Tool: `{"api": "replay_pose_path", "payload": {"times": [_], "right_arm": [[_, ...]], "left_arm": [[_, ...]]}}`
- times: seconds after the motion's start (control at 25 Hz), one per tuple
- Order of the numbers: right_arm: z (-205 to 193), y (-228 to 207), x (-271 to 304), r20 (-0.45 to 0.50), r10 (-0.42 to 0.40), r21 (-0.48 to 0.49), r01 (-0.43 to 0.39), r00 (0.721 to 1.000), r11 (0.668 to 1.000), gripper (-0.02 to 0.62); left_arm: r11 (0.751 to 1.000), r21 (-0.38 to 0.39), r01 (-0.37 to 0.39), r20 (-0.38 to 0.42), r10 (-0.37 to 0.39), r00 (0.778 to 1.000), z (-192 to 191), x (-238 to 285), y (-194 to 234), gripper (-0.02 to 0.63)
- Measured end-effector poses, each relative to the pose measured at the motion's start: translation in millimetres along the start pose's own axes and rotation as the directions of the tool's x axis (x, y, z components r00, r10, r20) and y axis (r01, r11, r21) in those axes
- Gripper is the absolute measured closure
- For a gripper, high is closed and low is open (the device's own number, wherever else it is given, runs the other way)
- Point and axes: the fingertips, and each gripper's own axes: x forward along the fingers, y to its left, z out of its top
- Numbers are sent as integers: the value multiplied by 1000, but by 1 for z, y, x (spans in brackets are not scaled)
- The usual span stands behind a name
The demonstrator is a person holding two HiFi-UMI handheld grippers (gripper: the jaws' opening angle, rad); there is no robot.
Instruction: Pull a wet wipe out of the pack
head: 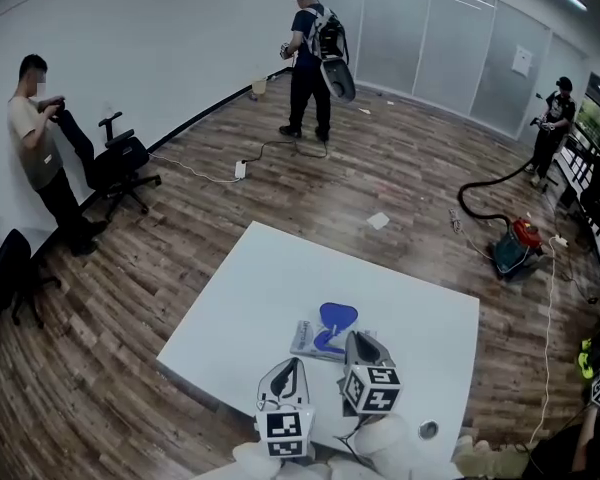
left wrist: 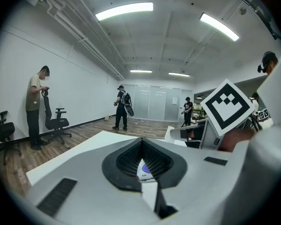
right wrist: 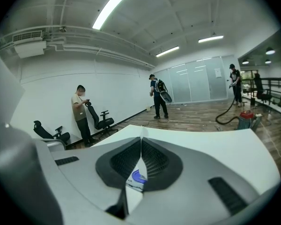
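Large office room w/ wood-plank floor, white walls, glass partition at back. Three people standing well apart from work area, black office chairs [head: 125, 163] by left wall, red-and-teal vacuum cleaner [head: 515, 248] on floor at right. Work surface = white rectangular table [head: 420, 318], mostly bare.

Flat white soft-plastic wet-wipe pack [head: 310, 340] lying on table, nearer the person's side than the far side. Blue oval flap [head: 337, 317] at its far end, looks lifted open. Wipe tip at opening too small to tell.

Left gripper [head: 299, 361] just beside pack's near side, right gripper [head: 349, 335] just beside the flap's right. Contact or not: can't tell from head view. Left gripper view: jaws together, nothing clamped, pack visible below through the gap. Right gripper view: same, jaws closed on nothing, pack's blue print below.

Handling, est.: pack light, floppy, slick film, prob. slides or lifts when a wipe gets pulled. Best to pin pack body down w/ one gripper, away from opening. Wipe itself thin, wet, limp, likely clings to the next one. Pinch exposed corner at opening w/ a decent bite, pull up and away.

Room: pack in from all table edges, near-left edge closest. Bare table beyond and to the right, nothing overhead. Small round grey item [head: 428, 430] at near-right, well apart, no obstacle.
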Motion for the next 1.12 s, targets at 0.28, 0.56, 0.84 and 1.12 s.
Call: {"api": "replay_pose_path", "payload": {"times": [0.28, 0.56, 0.84, 1.12], "right_arm": [[15, 3, -26, 42, 16, 31, -17, 999, 999, 580], [9, -3, -60, 55, -5, 70, 1, 998, 998, 580], [-26, -13, -86, 15, -44, 133, 41, 999, 990, 580], [-39, -25, -106, 8, -87, 144, 85, 996, 986, 580]], "left_arm": [[1000, 5, 18, 11, -18, 1000, 5, -2, -8, 609], [998, 29, 59, 15, -59, 998, 13, -1, -24, 609], [994, 50, 102, -12, -101, 995, 8, -2, -36, 609], [992, 26, 126, -42, -125, 991, -1, 0, -45, 609]]}}
